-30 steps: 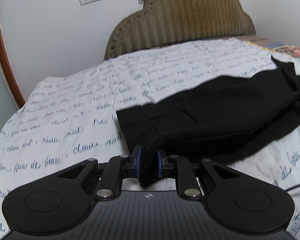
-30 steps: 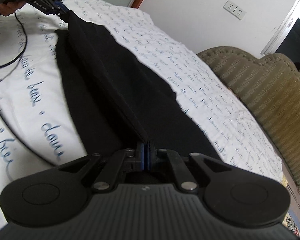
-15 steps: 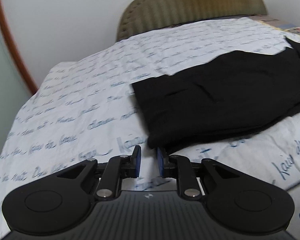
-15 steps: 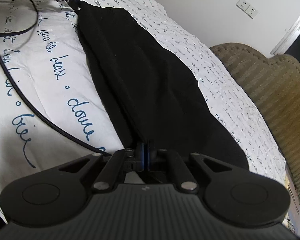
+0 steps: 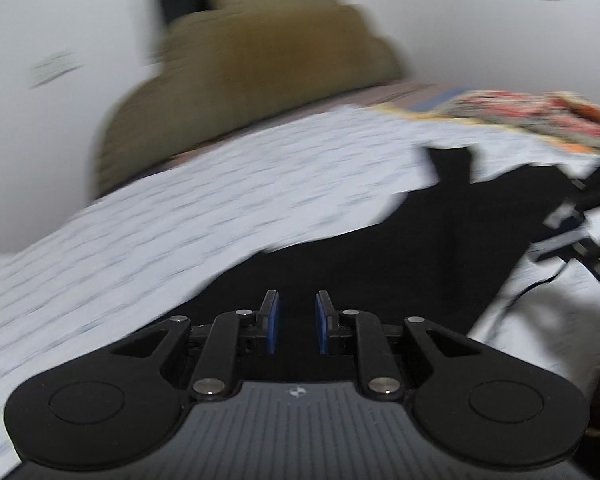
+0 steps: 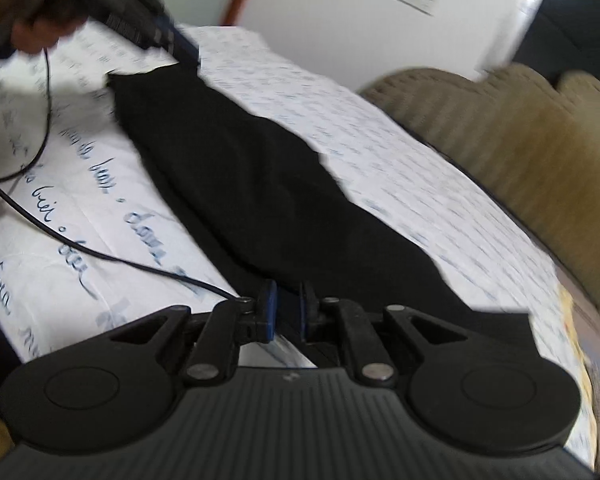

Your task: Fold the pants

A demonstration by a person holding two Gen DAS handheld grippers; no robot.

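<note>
While it's blurry, here's the gist:
pants (image 6: 260, 184): black, long narrow strip, flat on the bed (image 6: 400, 160)
left gripper (image 5: 297, 320): released, nothing held
right gripper (image 6: 286, 312): jaws opening, pants edge between the pads

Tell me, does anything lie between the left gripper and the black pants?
Nothing visible does. The left gripper is open just above the black pants. A black cable lies on the bedsheet beside the pants, not in between.

The bed sheet (image 6: 112, 216) carries blue handwritten script at about nine o'clock. Blur leaves no word surely readable. Nothing else bears legible text.
</note>
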